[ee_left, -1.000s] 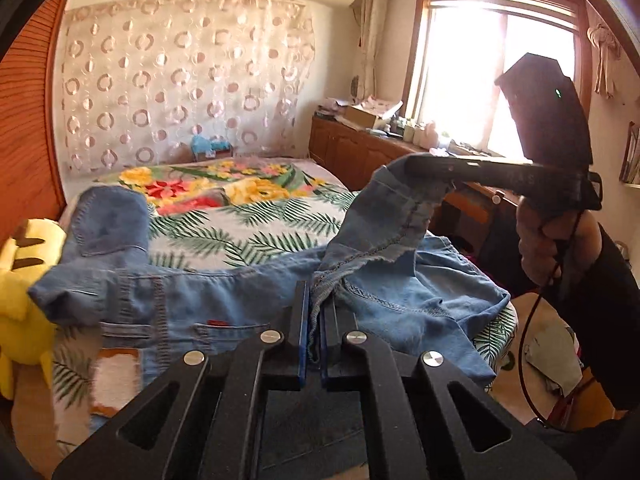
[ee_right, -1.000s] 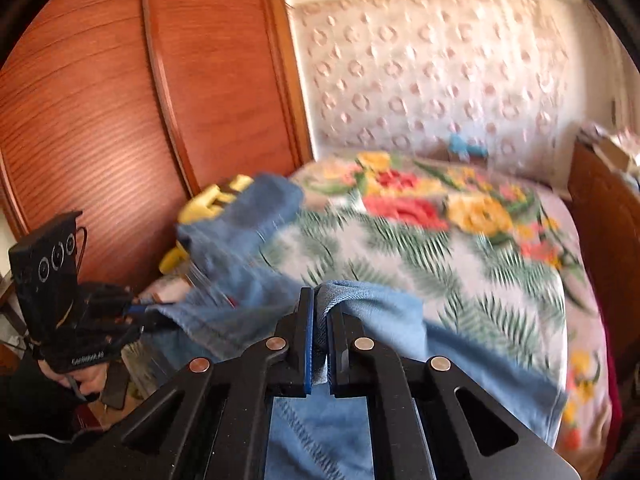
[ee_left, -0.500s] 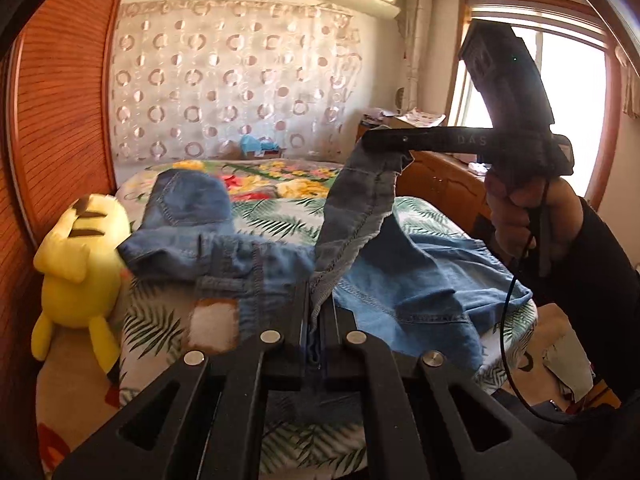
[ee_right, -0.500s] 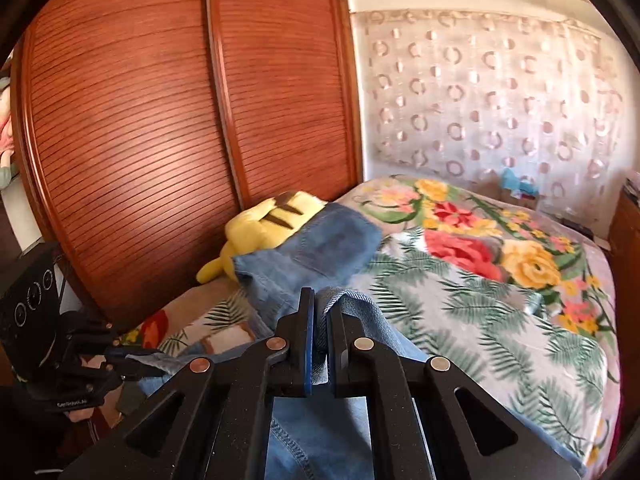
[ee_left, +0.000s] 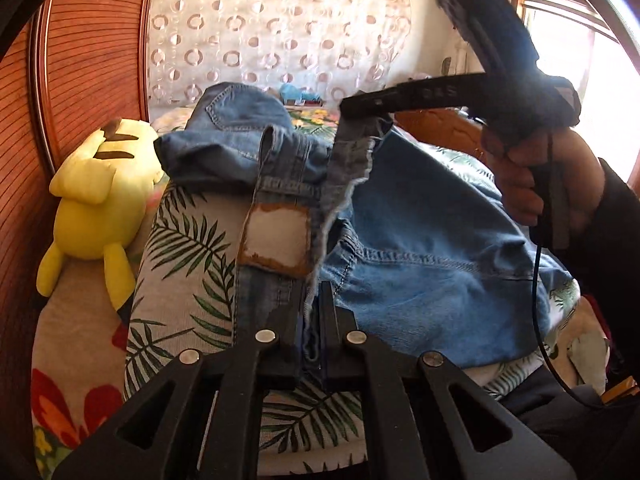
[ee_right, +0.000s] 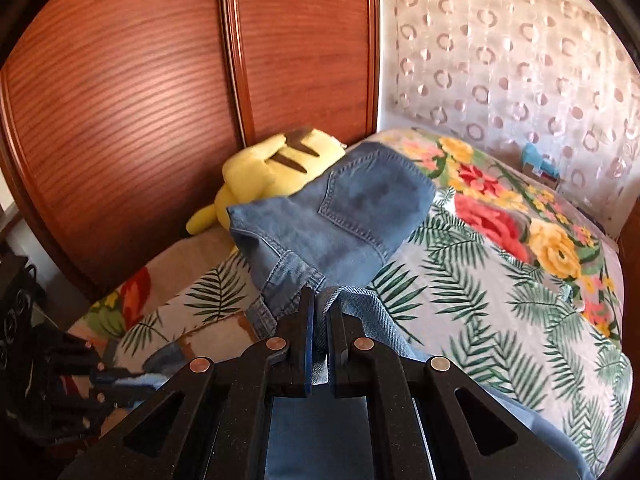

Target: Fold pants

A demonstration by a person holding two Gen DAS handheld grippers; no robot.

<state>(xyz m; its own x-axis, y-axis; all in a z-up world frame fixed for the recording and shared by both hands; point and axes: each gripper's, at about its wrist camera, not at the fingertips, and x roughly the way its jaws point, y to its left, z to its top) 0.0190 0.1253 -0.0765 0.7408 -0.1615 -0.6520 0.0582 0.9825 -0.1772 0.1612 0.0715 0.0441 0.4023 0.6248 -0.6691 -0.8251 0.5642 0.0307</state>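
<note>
Blue denim pants lie crumpled on a bed with a floral cover. My left gripper is shut on a frayed hem edge of the pants, low over the bed's near edge. My right gripper is shut on the other end of that hem and holds it up above the waistband. In the right wrist view my right gripper pinches denim, with the back pocket of the pants lying beyond it; my left gripper shows at the lower left.
A yellow plush toy lies at the bed's left edge against a wooden slatted wardrobe. A patterned curtain hangs behind the bed. A bright window is at the right.
Both grippers have carried the held hem left toward the plush toy and waistband. The right gripper has come closer and higher in the left wrist view. The pants are more bunched.
</note>
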